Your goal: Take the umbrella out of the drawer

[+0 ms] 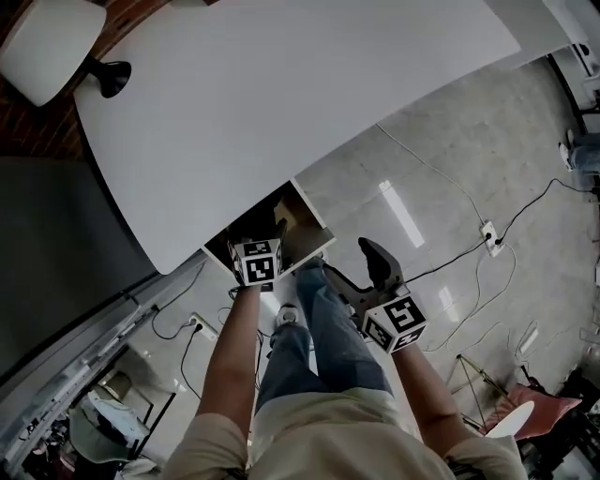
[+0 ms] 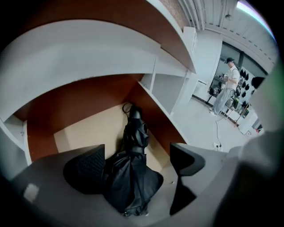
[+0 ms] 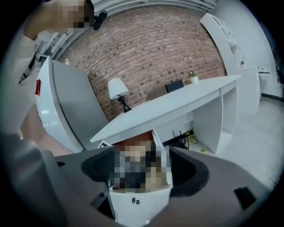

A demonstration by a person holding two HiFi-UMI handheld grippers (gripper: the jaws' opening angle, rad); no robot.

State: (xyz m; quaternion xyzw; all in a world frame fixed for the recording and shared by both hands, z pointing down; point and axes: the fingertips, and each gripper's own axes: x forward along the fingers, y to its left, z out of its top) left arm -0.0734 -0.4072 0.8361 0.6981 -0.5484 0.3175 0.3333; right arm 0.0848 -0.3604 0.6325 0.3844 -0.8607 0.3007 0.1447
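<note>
A long white desk (image 1: 281,112) fills the upper half of the head view; a lamp (image 1: 52,47) with a white shade and black foot stands at its upper-left end; a dark grey cabinet (image 1: 56,253) sits at the left edge. The floor (image 1: 441,159) to the right is pale glossy tile, with a bright streak of reflected light (image 1: 401,214) at centre; cables (image 1: 534,202) trail across it to a socket block (image 1: 489,232). In the right gripper view a brick wall (image 3: 155,48) spans the top behind the desk. In the left gripper view white shelving (image 2: 171,91) stands right of centre, under a ribbed ceiling (image 2: 199,13) at the upper right.
</note>
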